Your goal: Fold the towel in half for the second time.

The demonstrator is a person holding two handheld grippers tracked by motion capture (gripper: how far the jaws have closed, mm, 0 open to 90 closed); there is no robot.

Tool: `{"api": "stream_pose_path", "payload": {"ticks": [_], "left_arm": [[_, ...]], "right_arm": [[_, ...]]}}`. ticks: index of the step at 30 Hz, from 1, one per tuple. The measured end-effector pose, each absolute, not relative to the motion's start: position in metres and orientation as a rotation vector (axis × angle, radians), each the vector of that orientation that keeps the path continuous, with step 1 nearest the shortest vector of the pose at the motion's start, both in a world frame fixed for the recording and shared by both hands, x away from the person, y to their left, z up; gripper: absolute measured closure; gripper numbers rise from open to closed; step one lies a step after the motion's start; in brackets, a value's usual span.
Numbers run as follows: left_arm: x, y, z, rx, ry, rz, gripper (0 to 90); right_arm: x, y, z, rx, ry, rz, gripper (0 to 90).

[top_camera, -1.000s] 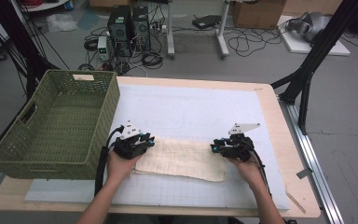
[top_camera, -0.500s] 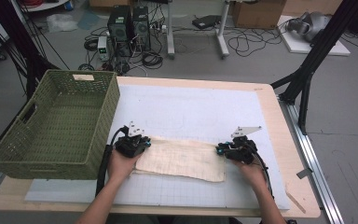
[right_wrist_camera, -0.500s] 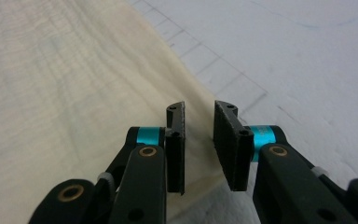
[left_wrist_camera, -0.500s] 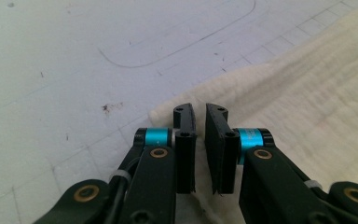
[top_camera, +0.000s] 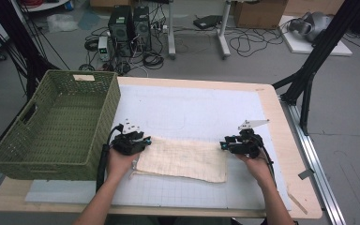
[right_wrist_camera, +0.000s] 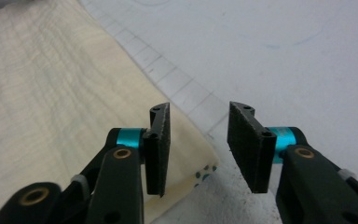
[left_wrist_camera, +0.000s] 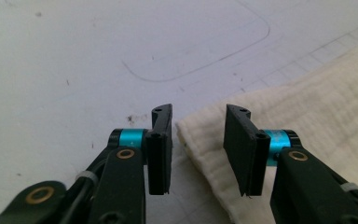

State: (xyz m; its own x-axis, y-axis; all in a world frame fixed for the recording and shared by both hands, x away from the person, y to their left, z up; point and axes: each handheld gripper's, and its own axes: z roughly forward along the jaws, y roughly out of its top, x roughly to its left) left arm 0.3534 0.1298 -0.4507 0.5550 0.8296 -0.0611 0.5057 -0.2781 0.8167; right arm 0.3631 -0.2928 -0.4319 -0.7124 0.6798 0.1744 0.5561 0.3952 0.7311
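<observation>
We find the cream cloth (top_camera: pixel 183 158) folded flat on the desk (top_camera: pixel 272 108), both tongs, left (top_camera: pixel 143 140) and right (top_camera: pixel 224 144), just opened off its corners; the green basket (top_camera: pixel 51 159) awaits it

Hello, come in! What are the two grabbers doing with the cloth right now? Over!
Left gripper and right gripper: jaws just opened, nothing pinched. Folded cream waffle-weave cloth flat on white gridded mat, a corner under each gripper. Green woven basket alongside, not blocking.
</observation>
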Motion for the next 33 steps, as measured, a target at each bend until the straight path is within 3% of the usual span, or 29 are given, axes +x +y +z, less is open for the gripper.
{"api": "stream_pose_path", "payload": {"ticks": [2, 5, 13, 26, 33], "left_arm": [[0.354, 0.13, -0.451, 1.937, 1.103, 0.488, 56.1], [0.355, 0.131, -0.451, 1.929, 1.132, 0.48, 56.1], [0.356, 0.125, -0.45, 1.981, 1.08, 0.418, 83.9], [0.36, 0.121, -0.423, 1.86, 1.028, 0.552, 86.2], [0.358, 0.126, -0.439, 1.921, 1.026, 0.528, 86.2]], "right_arm": [[0.366, -0.292, -0.438, 1.143, 2.534, 1.199, 55.3], [0.368, -0.291, -0.442, 1.159, 2.555, 1.185, 56.2], [0.365, -0.288, -0.443, 1.106, 2.634, 1.199, 83.7], [0.385, -0.301, -0.401, 1.083, 2.456, 1.246, 85.3], [0.38, -0.297, -0.417, 1.081, 2.488, 1.234, 85.2]]}}
